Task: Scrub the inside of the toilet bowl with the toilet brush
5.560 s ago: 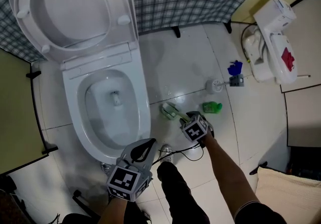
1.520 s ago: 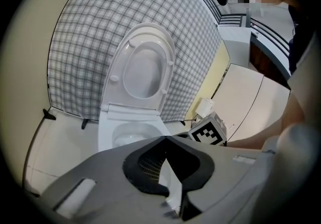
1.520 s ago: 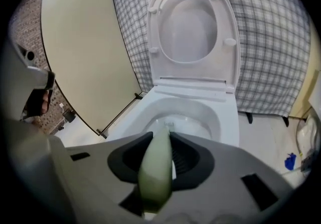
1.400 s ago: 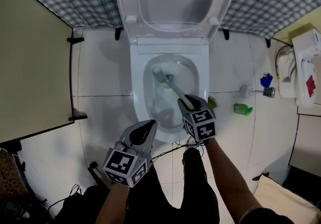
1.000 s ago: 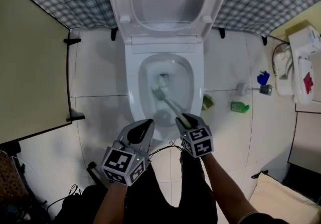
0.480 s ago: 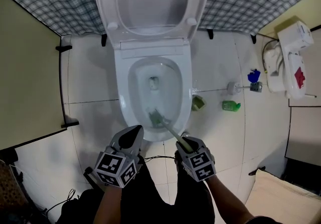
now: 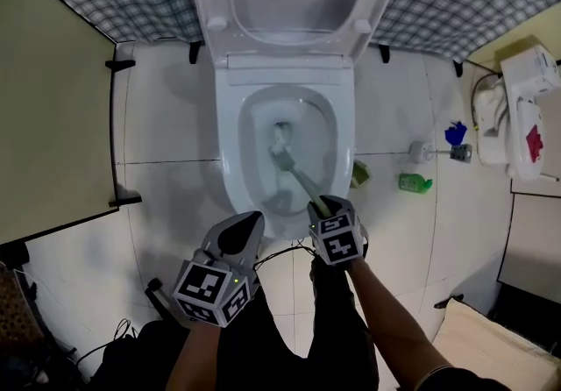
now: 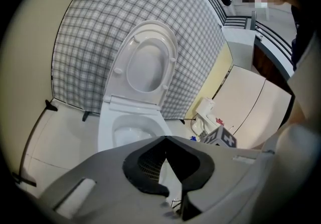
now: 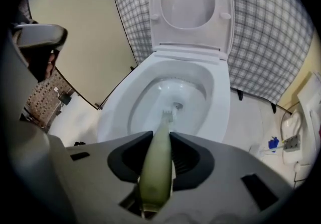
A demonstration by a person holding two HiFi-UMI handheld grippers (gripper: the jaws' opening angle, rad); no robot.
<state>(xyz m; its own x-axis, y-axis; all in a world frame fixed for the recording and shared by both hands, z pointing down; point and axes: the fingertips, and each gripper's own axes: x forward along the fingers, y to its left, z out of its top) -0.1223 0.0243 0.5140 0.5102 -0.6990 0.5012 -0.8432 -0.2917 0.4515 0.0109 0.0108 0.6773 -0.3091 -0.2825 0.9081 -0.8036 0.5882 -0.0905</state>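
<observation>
The white toilet (image 7: 344, 131) stands with lid and seat raised. In the head view my right gripper (image 7: 320, 203) is over the bowl's near rim, shut on the pale green toilet brush handle (image 7: 305, 186). The brush head (image 7: 280, 155) is low in the bowl by the drain. Seen from the right gripper view, the handle (image 9: 156, 168) runs out between the pads of that gripper (image 9: 160, 135) to the bristles (image 9: 168, 114). My left gripper (image 7: 248, 221) hangs just before the bowl's front; its tips (image 8: 165, 140) meet with nothing between them.
The green brush holder (image 7: 359, 174) sits on the tiles right of the toilet, then a green bottle (image 7: 414, 181) and a blue item (image 7: 456, 132). A white appliance (image 7: 521, 109) is at far right. A beige partition (image 7: 53, 117) closes the left. The person's legs (image 7: 289, 337) are below.
The brush head went from the bowl's middle to its near front wall, then back up to the drain. My right gripper followed it. The left gripper barely moved.
</observation>
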